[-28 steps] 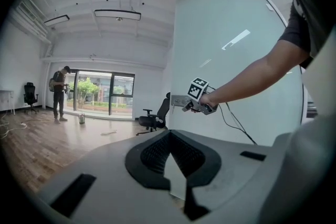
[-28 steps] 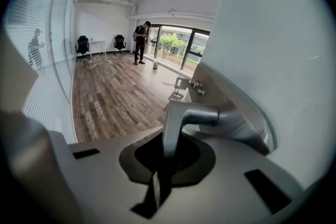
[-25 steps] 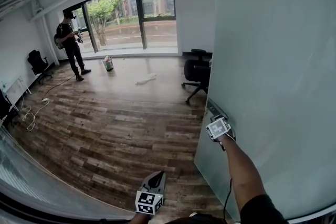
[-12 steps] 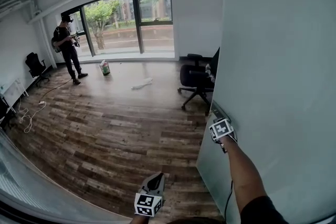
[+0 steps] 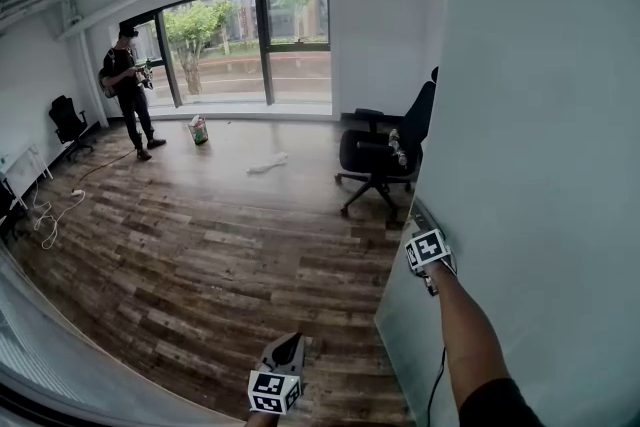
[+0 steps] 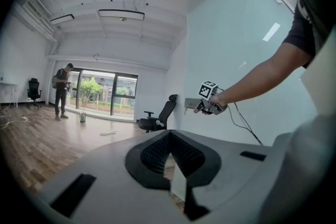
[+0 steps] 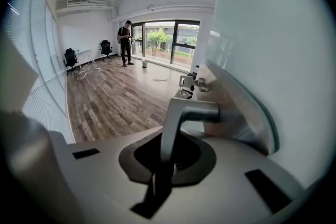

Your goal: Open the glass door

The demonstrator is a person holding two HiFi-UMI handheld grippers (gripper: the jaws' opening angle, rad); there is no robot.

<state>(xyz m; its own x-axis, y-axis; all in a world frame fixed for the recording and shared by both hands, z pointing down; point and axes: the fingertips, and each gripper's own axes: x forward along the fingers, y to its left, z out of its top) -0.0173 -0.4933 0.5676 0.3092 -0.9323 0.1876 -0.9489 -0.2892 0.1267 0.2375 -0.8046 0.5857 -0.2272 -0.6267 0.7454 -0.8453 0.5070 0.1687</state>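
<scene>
Right gripper view: right gripper is clamped on the handle, jaws pressed onto the lever's straight part just below its bend. The bend runs into a metal plate on the door. No slack shows between the pads and the metal.

Head view: the door fills the right side of the frame. Its free edge faces me and the handle sits at that edge. My right arm is stretched out to it. The room's wood floor lies open past the edge, so I judge the door partly swung.

Left gripper hangs low in front of me, well apart from the door. Its jaws are together with nothing between them.

Handling notes:
- I expect the frosted glass panel to be heavy and stiff. It should start slowly and carry on once moving, so a steady pull suits it better than a jerk.
- Glass is brittle at the edges, so I would keep the gripper off the bare edge and stop short of the chair beyond.
- The lever looks like smooth metal and is likely slippery. The present hold on the straight part, square across it, seems the right one.
- The handle is at the free edge, which I judge the best leverage.
</scene>
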